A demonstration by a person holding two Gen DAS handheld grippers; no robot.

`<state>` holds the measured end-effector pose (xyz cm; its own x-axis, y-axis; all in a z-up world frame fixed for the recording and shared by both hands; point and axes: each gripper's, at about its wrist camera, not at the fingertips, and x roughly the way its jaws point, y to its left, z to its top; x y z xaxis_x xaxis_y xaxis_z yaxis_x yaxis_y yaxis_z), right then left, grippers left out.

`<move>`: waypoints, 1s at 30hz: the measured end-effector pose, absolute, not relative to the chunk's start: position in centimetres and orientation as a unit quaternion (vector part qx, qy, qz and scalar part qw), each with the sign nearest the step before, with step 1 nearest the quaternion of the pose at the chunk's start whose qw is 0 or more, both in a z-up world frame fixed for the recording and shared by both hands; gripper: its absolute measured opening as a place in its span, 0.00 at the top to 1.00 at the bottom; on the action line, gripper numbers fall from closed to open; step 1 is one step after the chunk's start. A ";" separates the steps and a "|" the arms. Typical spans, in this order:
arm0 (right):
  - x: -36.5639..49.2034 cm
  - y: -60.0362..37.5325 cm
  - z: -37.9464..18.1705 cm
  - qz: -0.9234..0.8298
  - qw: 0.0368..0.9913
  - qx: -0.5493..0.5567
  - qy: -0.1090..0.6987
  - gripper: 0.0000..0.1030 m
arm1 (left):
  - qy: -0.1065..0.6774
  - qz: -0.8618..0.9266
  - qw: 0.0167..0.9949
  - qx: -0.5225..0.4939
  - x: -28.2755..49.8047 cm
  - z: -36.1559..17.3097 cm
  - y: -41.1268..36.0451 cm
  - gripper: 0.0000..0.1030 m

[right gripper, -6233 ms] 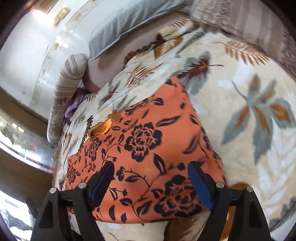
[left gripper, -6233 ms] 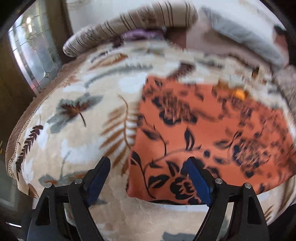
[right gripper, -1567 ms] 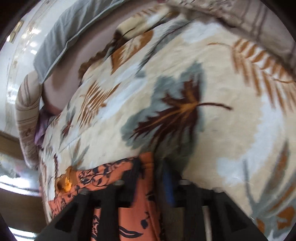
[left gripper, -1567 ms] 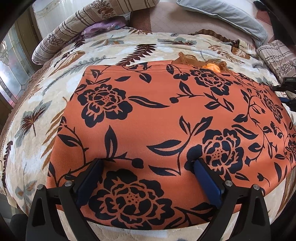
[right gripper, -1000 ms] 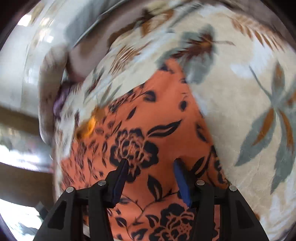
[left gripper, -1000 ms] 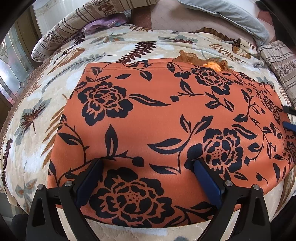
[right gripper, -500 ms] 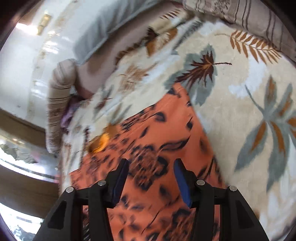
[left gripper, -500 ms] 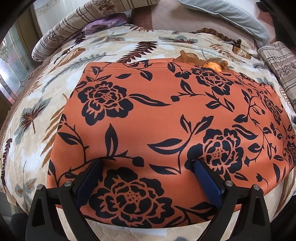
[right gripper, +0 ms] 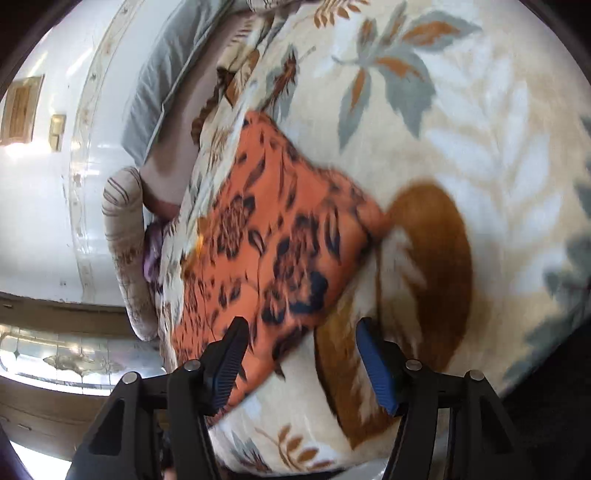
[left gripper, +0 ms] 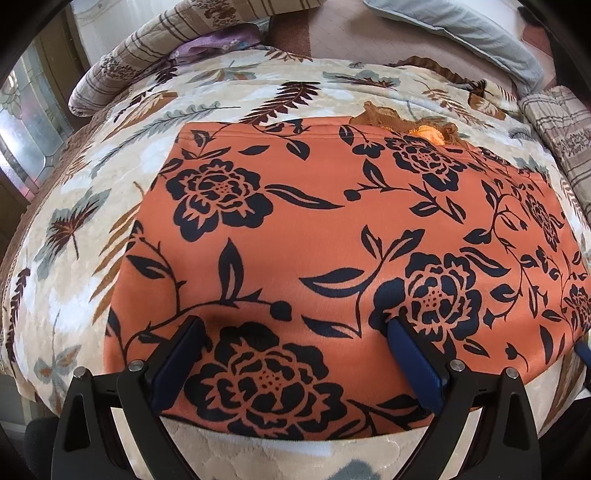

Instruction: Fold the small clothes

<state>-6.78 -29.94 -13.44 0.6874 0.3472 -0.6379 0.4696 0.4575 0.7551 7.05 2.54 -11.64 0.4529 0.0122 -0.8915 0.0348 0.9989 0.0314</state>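
Observation:
An orange garment with black flowers [left gripper: 325, 236] lies spread flat on a leaf-patterned blanket [left gripper: 92, 229]. My left gripper [left gripper: 295, 332] is open and empty, its blue pads resting just over the garment's near edge. In the right wrist view the garment [right gripper: 273, 236] lies to the left, with its near right corner ahead of my right gripper [right gripper: 299, 332]. That gripper is open and empty, above the blanket [right gripper: 480, 147] beside the garment's near edge. An orange frilled piece [left gripper: 428, 129] pokes out at the garment's far edge.
A striped bolster [left gripper: 122, 70] and a purple cloth [left gripper: 218, 37] lie at the far left of the bed. A grey pillow [left gripper: 454, 26] lies at the far right. A striped folded cloth [left gripper: 561, 125] sits at the right. A window [left gripper: 26, 122] is at the left.
My right gripper has opened wider and swung back and right, so the garment's near right corner now lies ahead of it. My left gripper and the garment have stayed still.

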 end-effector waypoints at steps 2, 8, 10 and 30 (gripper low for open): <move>-5.6 -30.5 -13.5 -0.044 0.757 0.523 0.388 0.37 | 0.521 -0.006 0.853 0.024 6.7 -11.5 2.5 0.04; -4.2 -31.0 -14.0 -0.046 0.769 0.518 0.373 0.42 | 0.521 -0.004 0.853 0.038 6.2 -11.6 2.1 0.04; -4.0 -30.7 -13.9 -0.046 0.780 0.500 0.375 0.44 | 0.523 -0.003 0.852 0.035 6.3 -11.7 2.2 0.04; -3.3 -31.1 -14.1 -0.058 0.783 0.495 0.372 0.43 | 0.522 -0.009 0.852 0.034 6.6 -11.8 2.0 0.04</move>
<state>-3.29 -31.12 -14.13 0.7159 0.2768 -0.6409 0.4601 0.5035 0.7314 6.63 1.96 -11.81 0.4556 0.0205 -0.8899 0.0507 0.9975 0.0490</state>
